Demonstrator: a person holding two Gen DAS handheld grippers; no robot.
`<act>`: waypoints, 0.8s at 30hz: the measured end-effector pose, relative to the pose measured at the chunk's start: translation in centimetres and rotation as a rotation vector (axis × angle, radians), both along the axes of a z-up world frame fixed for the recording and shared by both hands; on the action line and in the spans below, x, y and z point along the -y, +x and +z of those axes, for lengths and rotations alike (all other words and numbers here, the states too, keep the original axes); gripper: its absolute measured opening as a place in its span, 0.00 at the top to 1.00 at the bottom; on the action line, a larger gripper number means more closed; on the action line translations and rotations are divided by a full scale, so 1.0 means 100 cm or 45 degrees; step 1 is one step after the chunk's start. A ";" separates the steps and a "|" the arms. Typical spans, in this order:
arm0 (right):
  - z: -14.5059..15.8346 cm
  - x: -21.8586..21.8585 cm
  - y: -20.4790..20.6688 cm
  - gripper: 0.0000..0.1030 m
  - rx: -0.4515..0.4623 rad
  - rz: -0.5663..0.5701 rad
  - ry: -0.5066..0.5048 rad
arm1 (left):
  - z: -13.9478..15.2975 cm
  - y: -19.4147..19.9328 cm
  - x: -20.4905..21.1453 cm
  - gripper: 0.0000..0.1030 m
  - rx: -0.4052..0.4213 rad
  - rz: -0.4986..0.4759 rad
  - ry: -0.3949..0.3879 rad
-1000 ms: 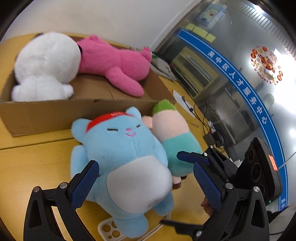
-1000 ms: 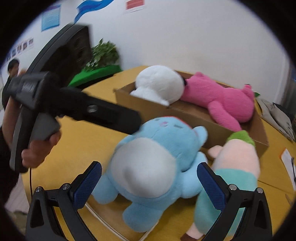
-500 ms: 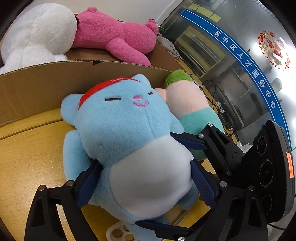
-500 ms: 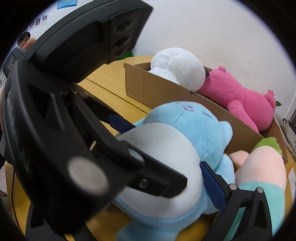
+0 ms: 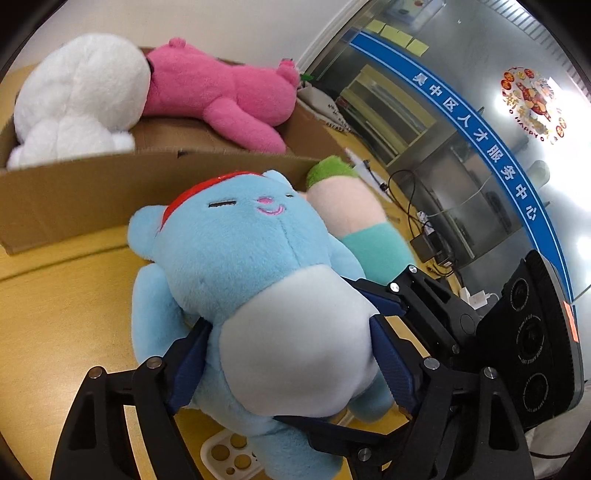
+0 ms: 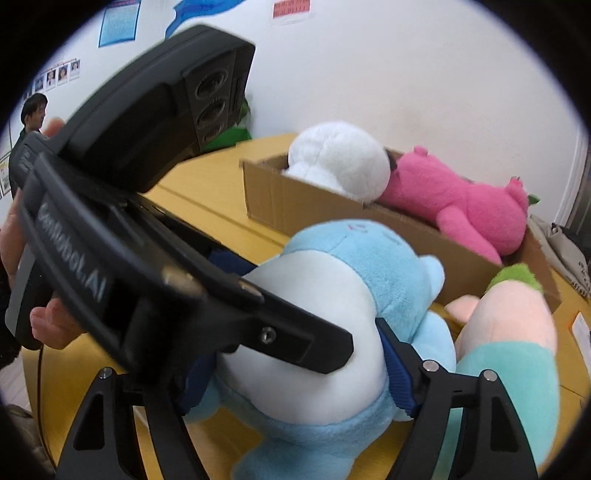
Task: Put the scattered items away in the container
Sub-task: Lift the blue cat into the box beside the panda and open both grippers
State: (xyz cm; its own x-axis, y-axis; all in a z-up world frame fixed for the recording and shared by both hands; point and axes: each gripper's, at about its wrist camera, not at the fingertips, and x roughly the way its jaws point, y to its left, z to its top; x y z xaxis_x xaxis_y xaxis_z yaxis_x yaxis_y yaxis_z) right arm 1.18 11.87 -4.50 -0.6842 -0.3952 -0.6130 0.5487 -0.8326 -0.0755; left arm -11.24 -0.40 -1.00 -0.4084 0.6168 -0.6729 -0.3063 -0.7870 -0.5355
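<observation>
— What did each of your cameras catch that the other missed?

— My left wrist view showed the light-blue plush bear with the white belly (image 5: 258, 291) face-on: red headband, shut eyes, pink smile. It also showed the right gripper (image 5: 373, 306) coming in from the right, a blue-banded glass wall with white characters (image 5: 480, 144) and cables (image 5: 417, 206) far right. My right wrist view saw only the back of the bear's (image 6: 332, 325) head, but it caught the hand (image 6: 48, 325) wrapped round the handle of my left gripper (image 6: 295, 317), a man (image 6: 33, 114) standing far left, and posters (image 6: 118, 22) on the white wall.

— And your jaws?

— Both pairs were closed on the bear's belly, blue pads pressed into the plush from either side, left gripper (image 5: 291, 354) crossing over the right gripper (image 6: 295, 373).

— Where was it lying?

— On the yellow wooden table (image 5: 62, 295), just in front of the near wall of the brown cardboard box (image 5: 85, 192). A green-topped, pink and teal plush doll (image 5: 354, 214) touched it on the right. Inside the box lay a white plush toy (image 5: 77, 96) and a pink plush bear (image 5: 218, 92). A white tray with round holes (image 5: 225, 450) peeked out beneath the bear.
</observation>
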 end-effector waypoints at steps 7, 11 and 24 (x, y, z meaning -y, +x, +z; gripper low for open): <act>0.056 0.001 0.000 0.24 -0.183 -0.023 -0.012 | 0.075 -0.015 0.001 0.17 -0.227 0.007 -0.053; 0.088 0.001 -0.022 0.24 -0.296 -0.032 0.009 | 0.107 -0.045 0.003 0.17 -0.330 0.000 -0.099; 0.093 -0.018 -0.170 0.24 -0.291 -0.019 -0.038 | 0.097 -0.194 0.024 0.17 -0.307 0.071 -0.131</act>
State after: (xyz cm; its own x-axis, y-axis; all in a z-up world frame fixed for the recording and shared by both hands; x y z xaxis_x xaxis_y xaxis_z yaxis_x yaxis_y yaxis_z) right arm -15.81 13.63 4.80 -0.8097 -0.3995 -0.4298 0.5077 -0.8442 -0.1719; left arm -30.61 -2.82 8.70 -0.5959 0.5223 -0.6099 -0.3698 -0.8527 -0.3690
